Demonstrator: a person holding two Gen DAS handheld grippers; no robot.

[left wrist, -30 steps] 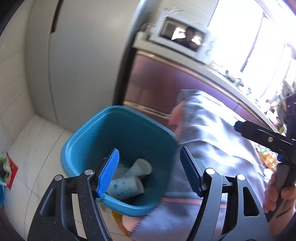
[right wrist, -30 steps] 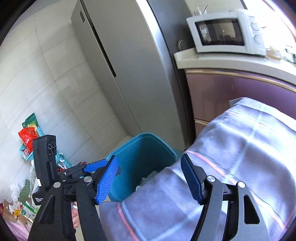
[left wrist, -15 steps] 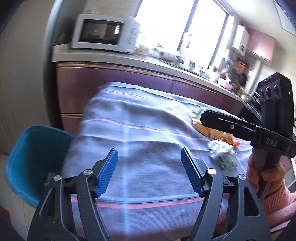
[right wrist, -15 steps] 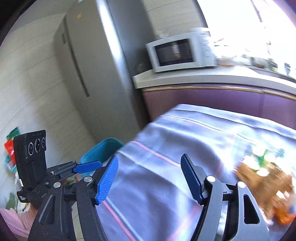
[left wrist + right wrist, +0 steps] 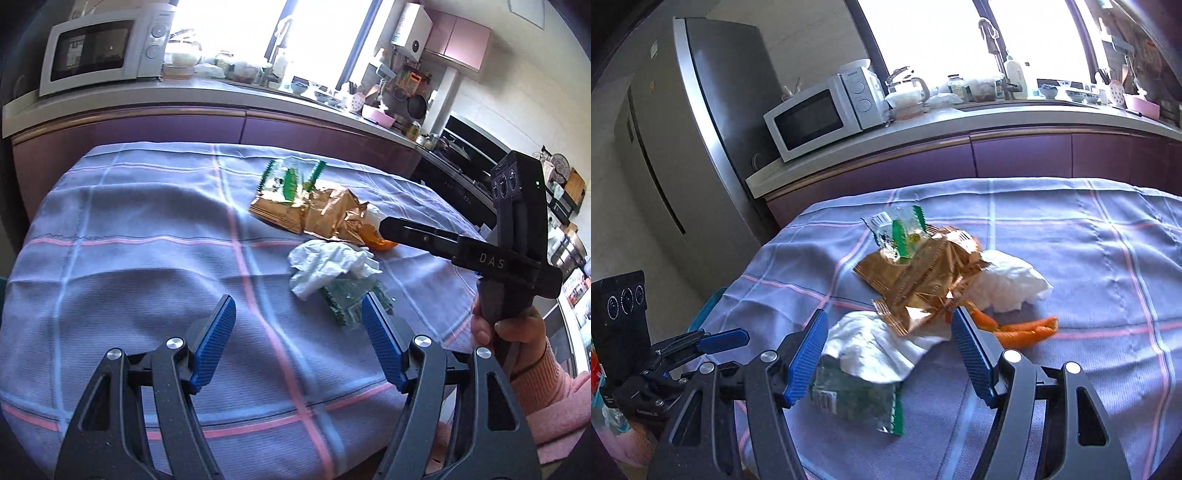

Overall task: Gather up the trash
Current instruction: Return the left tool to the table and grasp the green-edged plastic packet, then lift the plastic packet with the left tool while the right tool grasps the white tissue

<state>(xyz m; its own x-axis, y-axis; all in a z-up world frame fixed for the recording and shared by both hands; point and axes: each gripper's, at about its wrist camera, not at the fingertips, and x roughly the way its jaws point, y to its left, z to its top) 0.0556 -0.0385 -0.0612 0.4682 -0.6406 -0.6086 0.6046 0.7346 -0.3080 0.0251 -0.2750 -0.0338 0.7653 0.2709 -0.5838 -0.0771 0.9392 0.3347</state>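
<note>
At the far left of the right wrist view stood a grey fridge [image 5: 701, 122], and below it a sliver of blue bin [image 5: 708, 308] showed at the edge of the table [image 5: 1071, 236], which was covered by a lilac checked cloth. The left claw [image 5: 298, 341] hung over the near part of the cloth with its blue pads wide apart and nothing between them. To its right, near the table's middle, lay the trash in one loose heap. Farthest back was a clear wrapper [image 5: 291, 177] with green print, touching a crumpled gold bag [image 5: 317, 214] just in front of it. An orange wrapper [image 5: 1027, 326] poked out from beside the gold bag, and a white tissue [image 5: 1008, 282] lay against the bag's far right side. Nearer the person, a second white tissue [image 5: 328, 267] rested partly on a dark green packet [image 5: 347, 299], which lay just beside the left claw's right pad in that view. The right claw [image 5: 889, 352] was also open and empty, held above the near tissue and the green packet, with its tips pointing toward the heap. A hand [image 5: 509, 325] in a pink sleeve [image 5: 554, 402] gripped its black handle at the right. Behind the table ran a purple counter [image 5: 1015, 147] carrying a white microwave [image 5: 820, 114] under a bright window.
</note>
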